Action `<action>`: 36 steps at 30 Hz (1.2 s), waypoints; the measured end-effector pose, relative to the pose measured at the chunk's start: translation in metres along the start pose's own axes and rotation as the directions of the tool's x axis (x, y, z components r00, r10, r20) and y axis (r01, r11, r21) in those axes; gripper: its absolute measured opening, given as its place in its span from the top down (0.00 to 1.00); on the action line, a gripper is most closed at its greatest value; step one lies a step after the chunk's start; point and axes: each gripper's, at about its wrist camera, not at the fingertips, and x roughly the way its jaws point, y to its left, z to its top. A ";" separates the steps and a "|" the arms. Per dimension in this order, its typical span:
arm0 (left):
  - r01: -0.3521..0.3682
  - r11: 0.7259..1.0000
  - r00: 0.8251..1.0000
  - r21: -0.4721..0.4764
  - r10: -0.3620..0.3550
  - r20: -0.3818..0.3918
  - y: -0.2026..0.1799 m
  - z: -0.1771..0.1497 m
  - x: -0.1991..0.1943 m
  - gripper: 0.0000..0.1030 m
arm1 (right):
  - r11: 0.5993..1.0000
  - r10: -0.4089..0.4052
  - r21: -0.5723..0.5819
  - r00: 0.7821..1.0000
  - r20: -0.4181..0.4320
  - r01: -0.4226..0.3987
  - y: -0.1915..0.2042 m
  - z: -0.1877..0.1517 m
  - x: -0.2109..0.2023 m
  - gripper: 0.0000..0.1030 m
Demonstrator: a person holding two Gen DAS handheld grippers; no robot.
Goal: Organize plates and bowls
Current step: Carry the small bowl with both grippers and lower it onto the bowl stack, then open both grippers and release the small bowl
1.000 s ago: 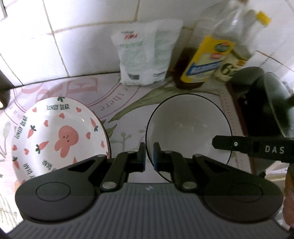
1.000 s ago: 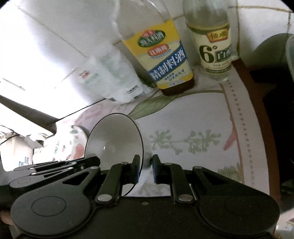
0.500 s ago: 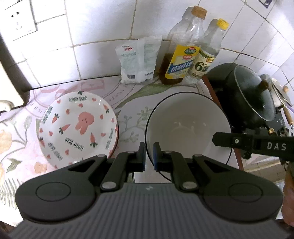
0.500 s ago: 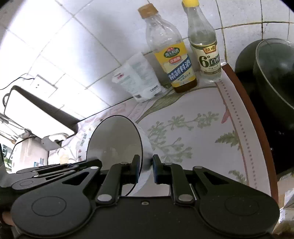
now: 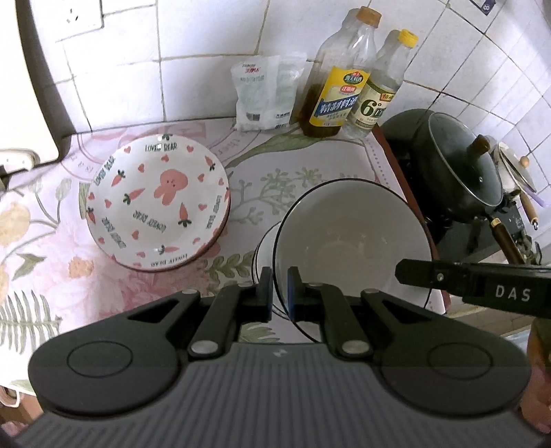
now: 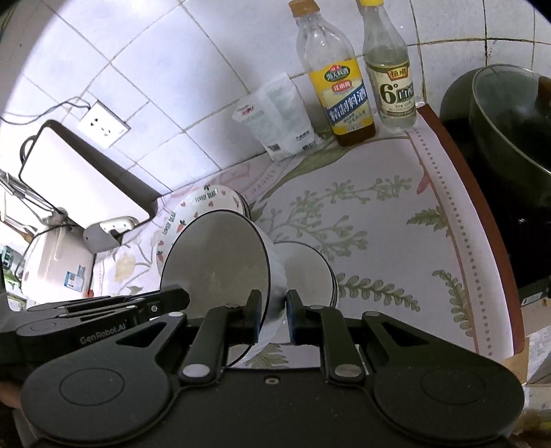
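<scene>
- At the far left a dark-edged white appliance [image 5: 31,79] stands by the tiled wall, under a wall socket [image 5: 81,13].
- The rabbit plate [image 5: 156,203], printed with carrots and hearts, lies flat on the flowered tablecloth [image 5: 310,158], on top of at least one more plate whose rim shows below it.
- The left gripper [image 5: 279,287] has its jaws pinched on the near rim of the white bowl [image 5: 351,248], one finger inside and one outside.
- The white bowl, black-rimmed, is held tilted off the cloth, just above a stack of bowls [image 6: 310,272] of the same kind.
- The right gripper [image 6: 273,310] is clamped on the bowl's opposite rim, so both grippers carry it together.
- Against the wall stand a white bag [image 5: 267,91], a yellow-labelled bottle [image 5: 339,93] and a clear bottle [image 5: 378,100], side by side and touching.
- At the far right a dark pot [image 5: 454,165] with a glass lid sits on the stove, beyond the edge of the cloth.
</scene>
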 end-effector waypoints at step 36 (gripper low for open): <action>-0.050 0.996 0.994 -0.078 0.043 -0.096 0.006 -0.001 0.078 0.92 | 0.971 -0.120 -0.213 0.991 -0.050 0.107 -0.021 0.000 0.080 0.79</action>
